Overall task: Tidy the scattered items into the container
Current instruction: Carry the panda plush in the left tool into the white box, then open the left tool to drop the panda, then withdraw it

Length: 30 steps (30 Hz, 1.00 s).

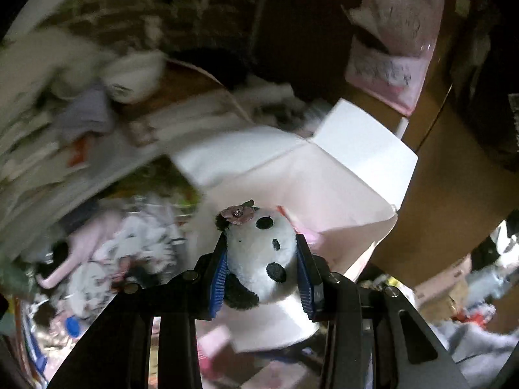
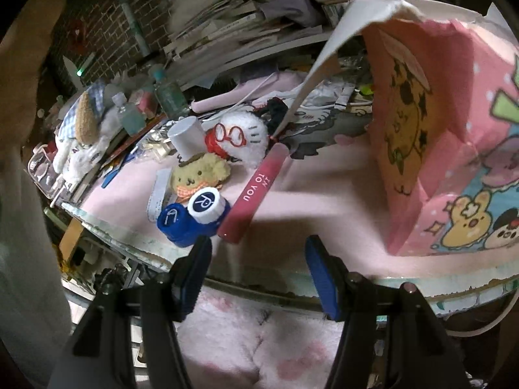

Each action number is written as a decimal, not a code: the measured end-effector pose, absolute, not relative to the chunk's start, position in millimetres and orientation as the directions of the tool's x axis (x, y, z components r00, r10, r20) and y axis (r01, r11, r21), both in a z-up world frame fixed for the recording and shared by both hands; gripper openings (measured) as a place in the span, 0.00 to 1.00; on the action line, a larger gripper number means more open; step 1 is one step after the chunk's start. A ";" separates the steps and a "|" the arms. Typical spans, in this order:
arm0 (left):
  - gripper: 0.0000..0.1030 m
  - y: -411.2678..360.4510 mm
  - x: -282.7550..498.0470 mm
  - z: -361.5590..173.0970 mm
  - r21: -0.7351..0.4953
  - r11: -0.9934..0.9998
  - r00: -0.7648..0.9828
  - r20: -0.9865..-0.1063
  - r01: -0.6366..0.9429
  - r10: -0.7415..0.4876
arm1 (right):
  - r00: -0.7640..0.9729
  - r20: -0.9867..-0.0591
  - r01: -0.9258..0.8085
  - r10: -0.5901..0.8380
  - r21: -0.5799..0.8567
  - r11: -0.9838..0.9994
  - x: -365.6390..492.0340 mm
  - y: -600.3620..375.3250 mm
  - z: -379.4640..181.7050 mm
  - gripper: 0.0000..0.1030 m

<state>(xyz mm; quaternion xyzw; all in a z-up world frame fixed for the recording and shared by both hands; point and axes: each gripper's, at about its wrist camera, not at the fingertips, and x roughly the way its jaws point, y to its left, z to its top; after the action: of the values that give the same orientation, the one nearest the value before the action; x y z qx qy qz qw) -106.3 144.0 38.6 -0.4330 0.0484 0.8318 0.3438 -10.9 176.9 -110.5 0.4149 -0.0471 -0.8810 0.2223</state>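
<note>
1. The left gripper [image 1: 263, 253] has its jaws pinching a small panda plush [image 1: 259, 259] with a pink flower on its head; the blue pads press its two sides.
2. The panda hangs over the open white mouth of the paper bag [image 1: 324, 175], which fills the middle of the blurred left wrist view.
3. The right gripper [image 2: 258, 253] has its jaws spread wide with nothing between them, hovering at the near edge of the bench [image 2: 324, 194], which is covered in pink cloth.
4. In the right wrist view the pink cartoon-printed bag [image 2: 454, 149] stands on the right with its mouth tilted open.
5. Left of the bag lie a red tube [image 2: 256, 191] marked "INTO YOU", a blue-and-white lens case [image 2: 194, 217] just beside its near end, a yellow dog plush [image 2: 198, 171] and a white plush with red glasses [image 2: 243, 139].
6. A white cup [image 2: 188, 136] stands behind the dog plush.
</note>
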 end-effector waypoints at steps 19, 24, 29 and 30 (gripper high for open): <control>0.55 228.4 -142.8 -6.3 -0.091 -0.798 -0.199 -0.946 -0.596 0.256 | -0.548 -0.705 0.366 -0.450 0.281 -0.887 -7.3 174.3 -110.7 0.55; 0.79 228.2 -137.1 0.4 -0.076 -0.796 -0.222 -0.941 -0.600 0.257 | -0.548 -0.706 0.369 -0.450 0.279 -0.887 -7.1 174.7 -110.2 0.55; 0.80 214.0 -125.1 25.2 -0.103 -0.791 -0.274 -0.905 -0.603 0.326 | -0.556 -0.702 0.364 -0.445 0.275 -0.890 -6.9 176.0 -110.8 0.55; 0.84 209.6 -121.0 32.4 -0.108 -0.784 -0.291 -0.891 -0.611 0.349 | -0.560 -0.699 0.363 -0.445 0.276 -0.890 -6.8 176.6 -111.1 0.55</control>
<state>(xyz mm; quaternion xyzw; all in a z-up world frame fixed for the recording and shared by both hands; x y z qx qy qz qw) -121.0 209.6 32.4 -0.5127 0.1277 0.7932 0.3027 -6.8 176.6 -111.1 0.4094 -0.0504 -0.8817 0.2289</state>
